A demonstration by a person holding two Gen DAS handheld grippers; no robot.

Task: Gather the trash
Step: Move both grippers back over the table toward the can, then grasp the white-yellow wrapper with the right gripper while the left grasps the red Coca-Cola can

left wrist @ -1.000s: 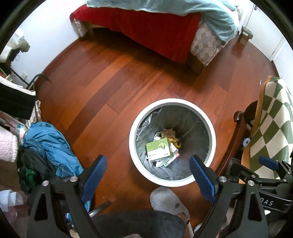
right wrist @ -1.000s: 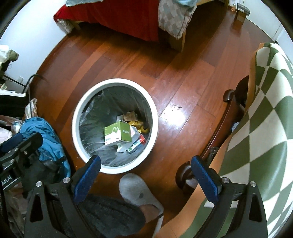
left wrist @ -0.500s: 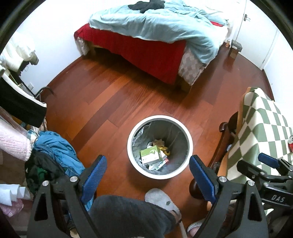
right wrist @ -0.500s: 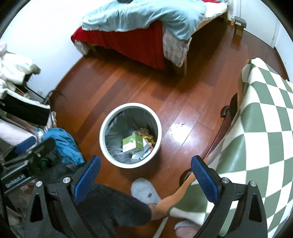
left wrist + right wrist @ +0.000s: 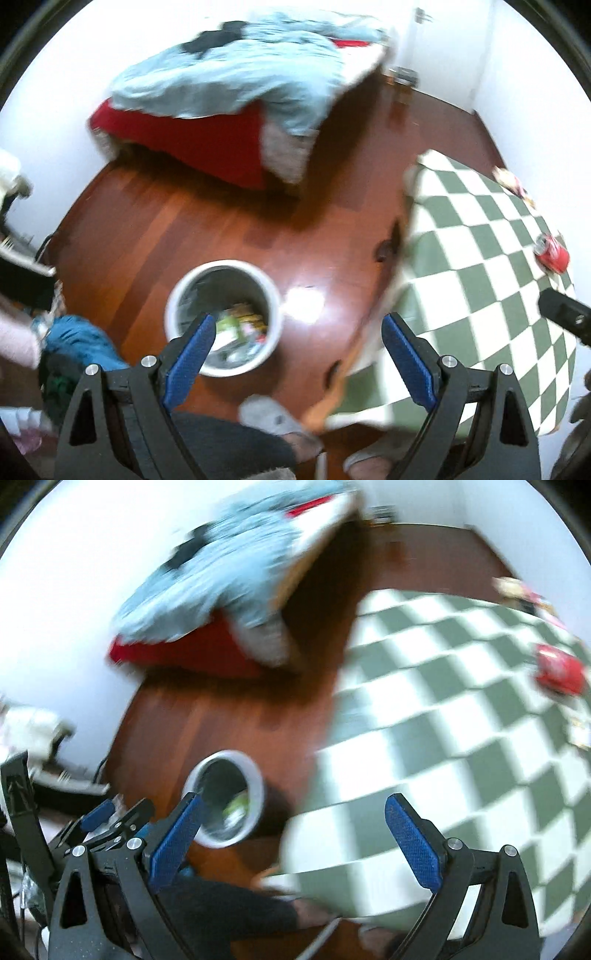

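Observation:
A white round trash bin (image 5: pixel 173 306) with a grey liner stands on the wood floor, with a green box and other trash inside; it also shows in the right wrist view (image 5: pixel 255 775). A red soda can (image 5: pixel 553 253) lies on the green-and-white checkered table (image 5: pixel 480 280), also in the right wrist view (image 5: pixel 559 670). My left gripper (image 5: pixel 297 343) is open and empty above the floor beside the bin. My right gripper (image 5: pixel 293 823) is open and empty above the table's near edge. Both views are blurred.
A bed (image 5: pixel 236 92) with a blue cover and red skirt stands at the back. Blue clothes (image 5: pixel 81 343) are piled at the left. My grey-socked foot (image 5: pixel 273 417) is below the bin. Small wrappers (image 5: pixel 511 181) lie at the table's far side.
Both grippers have risen and swung right, away from the bin. The bin looks smaller and the checkered table with the red can has come into view. Both grippers stay open.

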